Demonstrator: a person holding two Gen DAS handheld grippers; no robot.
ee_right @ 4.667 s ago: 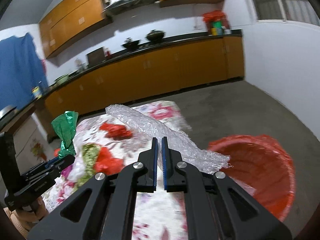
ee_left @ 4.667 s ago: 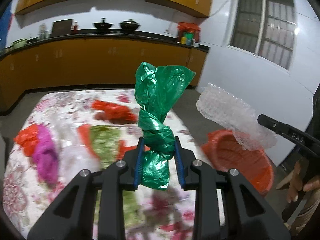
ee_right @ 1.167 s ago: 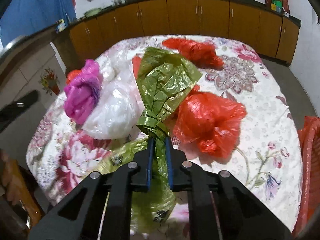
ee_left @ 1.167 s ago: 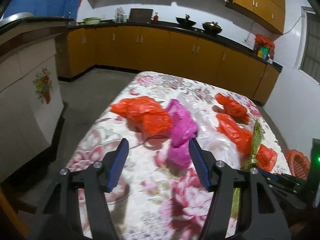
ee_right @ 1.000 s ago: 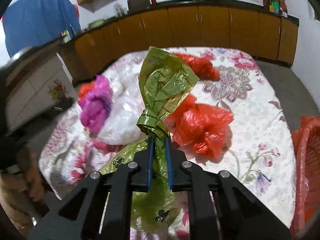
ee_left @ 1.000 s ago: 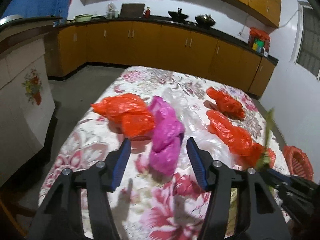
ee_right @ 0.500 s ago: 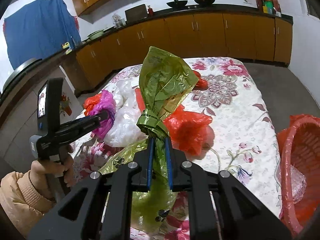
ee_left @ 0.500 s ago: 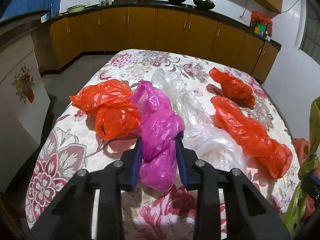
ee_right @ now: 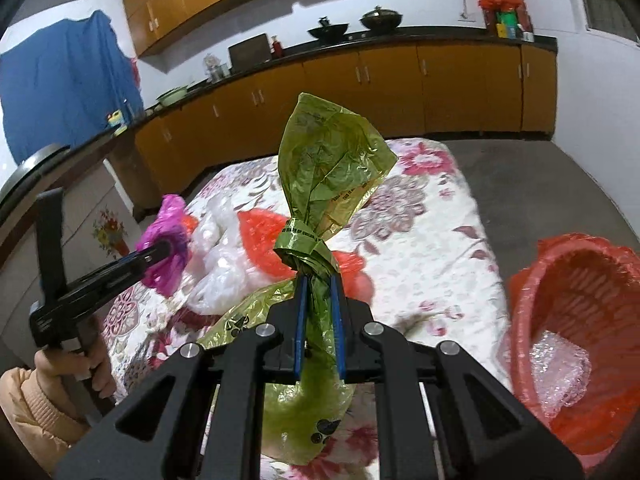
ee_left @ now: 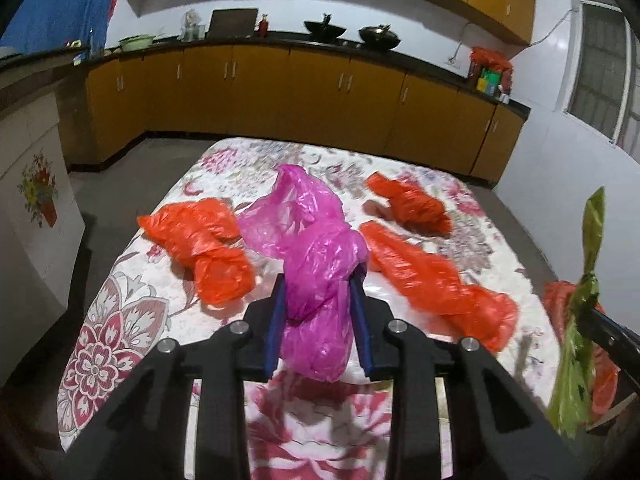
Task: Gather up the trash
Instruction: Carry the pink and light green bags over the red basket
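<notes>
My left gripper (ee_left: 318, 294) is shut on a magenta plastic bag (ee_left: 316, 248) and holds it above the floral table (ee_left: 132, 308); it also shows in the right wrist view (ee_right: 166, 254). My right gripper (ee_right: 317, 284) is shut on the knot of an olive-green plastic bag (ee_right: 324, 168), lifted over the table; the bag also shows at the right edge of the left wrist view (ee_left: 580, 312). Orange-red bags lie on the table at left (ee_left: 204, 244), at back right (ee_left: 412, 206) and at right (ee_left: 436, 284). A white bag (ee_right: 224, 252) lies behind the magenta one.
A red basket (ee_right: 576, 308) stands on the floor right of the table, with bubble wrap (ee_right: 560, 372) inside. Kitchen cabinets (ee_left: 280, 88) run along the back wall. A white cabinet with a flower sticker (ee_left: 32, 196) stands to the left.
My left gripper has shut on the magenta bag and lifted it off the table. My right gripper has carried the olive-green bag up and towards the red basket.
</notes>
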